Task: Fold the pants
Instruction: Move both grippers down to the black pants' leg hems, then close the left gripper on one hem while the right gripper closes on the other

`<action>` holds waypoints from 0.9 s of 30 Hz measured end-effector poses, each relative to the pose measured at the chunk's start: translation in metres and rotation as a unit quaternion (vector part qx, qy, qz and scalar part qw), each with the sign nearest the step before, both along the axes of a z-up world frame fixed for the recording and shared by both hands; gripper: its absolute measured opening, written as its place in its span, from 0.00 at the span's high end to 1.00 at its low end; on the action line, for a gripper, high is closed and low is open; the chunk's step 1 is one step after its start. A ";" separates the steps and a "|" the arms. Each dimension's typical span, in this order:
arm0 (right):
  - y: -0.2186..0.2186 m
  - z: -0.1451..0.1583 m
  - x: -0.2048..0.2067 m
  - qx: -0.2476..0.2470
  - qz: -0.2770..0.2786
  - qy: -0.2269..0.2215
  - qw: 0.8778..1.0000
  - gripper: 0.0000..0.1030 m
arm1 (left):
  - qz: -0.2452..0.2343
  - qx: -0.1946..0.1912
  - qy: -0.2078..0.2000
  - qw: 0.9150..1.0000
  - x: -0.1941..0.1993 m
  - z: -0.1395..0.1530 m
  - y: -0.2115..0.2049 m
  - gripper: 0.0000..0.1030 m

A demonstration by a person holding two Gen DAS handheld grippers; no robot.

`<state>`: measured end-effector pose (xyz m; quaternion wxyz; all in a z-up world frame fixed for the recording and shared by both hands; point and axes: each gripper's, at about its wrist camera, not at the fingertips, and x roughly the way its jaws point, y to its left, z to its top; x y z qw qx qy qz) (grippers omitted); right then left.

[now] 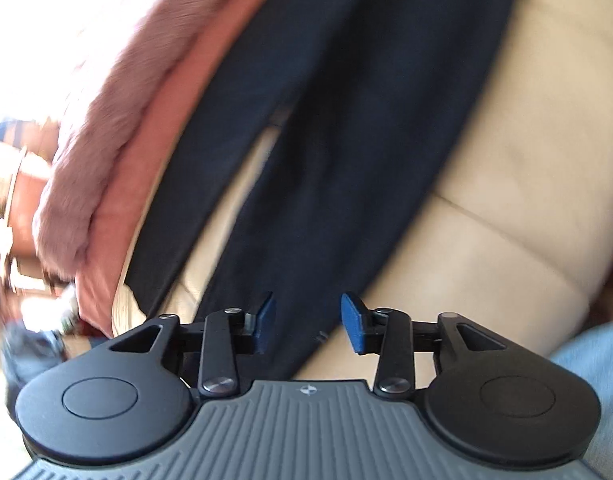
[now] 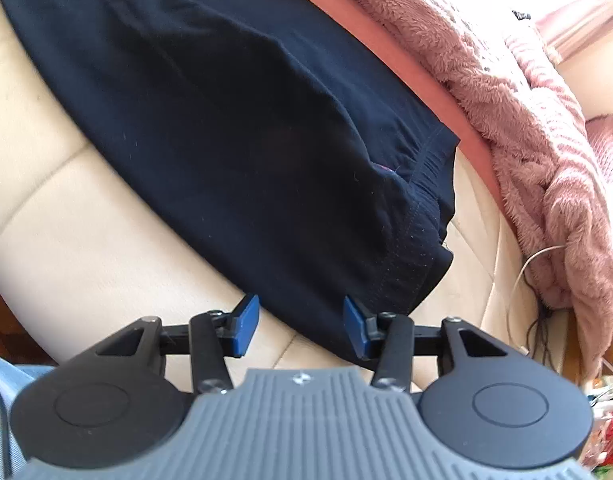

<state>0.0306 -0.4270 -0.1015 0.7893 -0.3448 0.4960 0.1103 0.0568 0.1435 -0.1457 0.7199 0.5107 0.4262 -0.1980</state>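
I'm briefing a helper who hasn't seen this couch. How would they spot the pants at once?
Find the cream leather couch. Along its back lies a fluffy pink blanket; the pants lie flat in front of it, the only dark navy item, with a stitched elastic waistband.

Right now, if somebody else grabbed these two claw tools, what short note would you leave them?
Left gripper: open, nothing gripped, over one leg of the dark pants.
Right gripper: open, nothing gripped, by the waistband.
Pants lie spread on the cream sofa, legs apart, pink blanket beside them.
Done: no fold visible.
Left: the whole fold.
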 end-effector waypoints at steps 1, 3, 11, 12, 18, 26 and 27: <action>0.000 -0.001 -0.002 0.000 0.001 0.000 1.000 0.58 | -0.015 0.014 0.003 1.000 -0.005 -0.006 0.000 0.52; 0.001 -0.004 -0.005 -0.002 0.005 -0.003 1.000 0.58 | -0.037 0.044 0.002 0.998 -0.015 -0.021 0.001 0.50; 0.004 -0.016 -0.007 -0.022 0.009 -0.007 1.000 0.58 | -0.049 0.099 -0.046 0.993 -0.003 -0.036 0.010 0.50; 0.004 -0.018 -0.007 -0.022 0.008 -0.007 1.000 0.58 | -0.051 0.101 -0.046 0.992 0.001 -0.036 0.008 0.50; 0.008 -0.026 -0.006 -0.041 0.025 -0.004 0.999 0.58 | -0.049 0.106 -0.062 0.991 -0.003 -0.033 0.004 0.51; 0.014 -0.030 -0.010 -0.084 0.065 0.002 0.994 0.58 | -0.016 0.112 -0.050 0.992 0.002 -0.038 -0.004 0.92; 0.015 -0.031 -0.011 -0.090 0.074 0.000 0.993 0.58 | -0.013 0.111 -0.051 0.992 0.002 -0.038 -0.005 0.94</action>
